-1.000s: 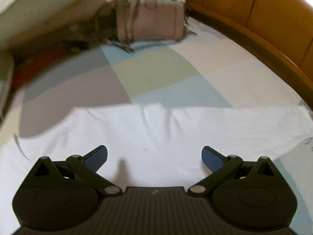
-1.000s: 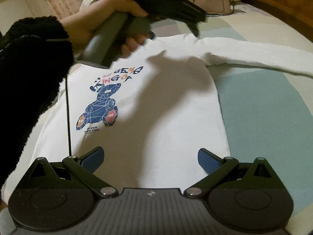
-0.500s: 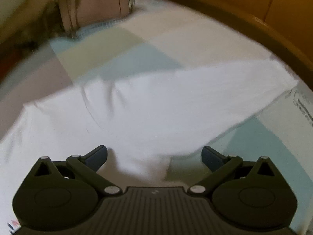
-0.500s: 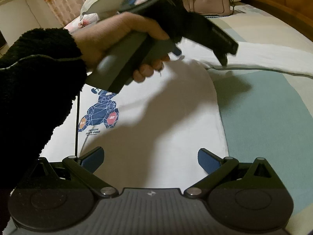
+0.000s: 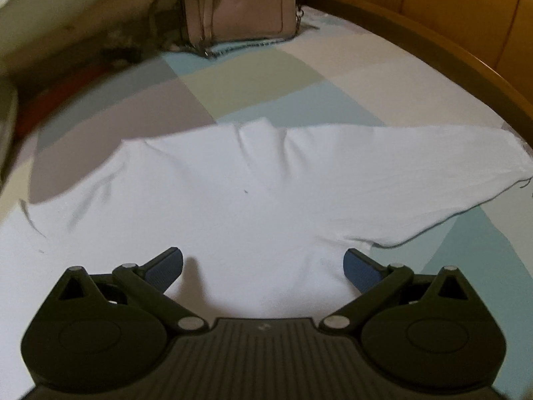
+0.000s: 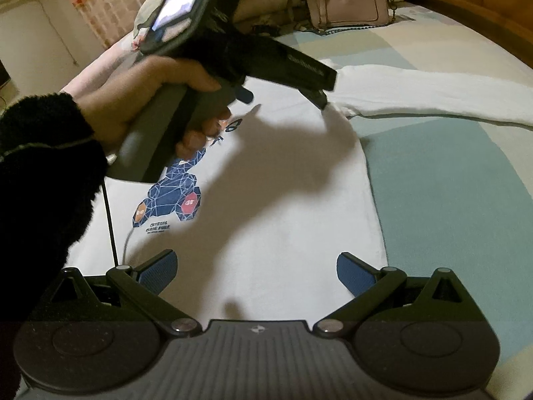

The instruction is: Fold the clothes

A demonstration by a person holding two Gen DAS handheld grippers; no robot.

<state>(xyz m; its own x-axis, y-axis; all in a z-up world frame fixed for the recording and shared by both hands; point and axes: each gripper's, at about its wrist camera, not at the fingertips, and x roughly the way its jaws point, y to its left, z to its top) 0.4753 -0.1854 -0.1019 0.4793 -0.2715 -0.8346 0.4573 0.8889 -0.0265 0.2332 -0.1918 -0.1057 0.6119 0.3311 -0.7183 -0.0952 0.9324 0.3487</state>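
Here the left hand-held gripper (image 5: 263, 263) hung over the white shirt (image 5: 253, 206) with its blue pads spread wide, pinching nothing. Right hand-held gripper (image 6: 256, 268) likewise spread and empty, over the lower body of the shirt (image 6: 283, 200).

Shirt: white, long-sleeved, lying flat and face up on the bed (image 6: 449, 183), which had a pastel patchwork sheet. Blue geometric figure print (image 6: 173, 200) with small text under it on the chest. Body ran lengthwise away from the right wrist camera; one sleeve (image 6: 433, 96) stretched straight out to the right, roughly across that axis, toward the wooden bed frame (image 5: 466, 33).

Right wrist view alone showed the print, plus the person's hand (image 6: 156, 100) in a black fuzzy sleeve (image 6: 43, 173) holding the left tool above the shoulder area. Left wrist view showed only plain white fabric, the sleeve's far cuff (image 5: 513, 156), and a closer look at the pink handbag (image 5: 240, 3) near the head of the bed.
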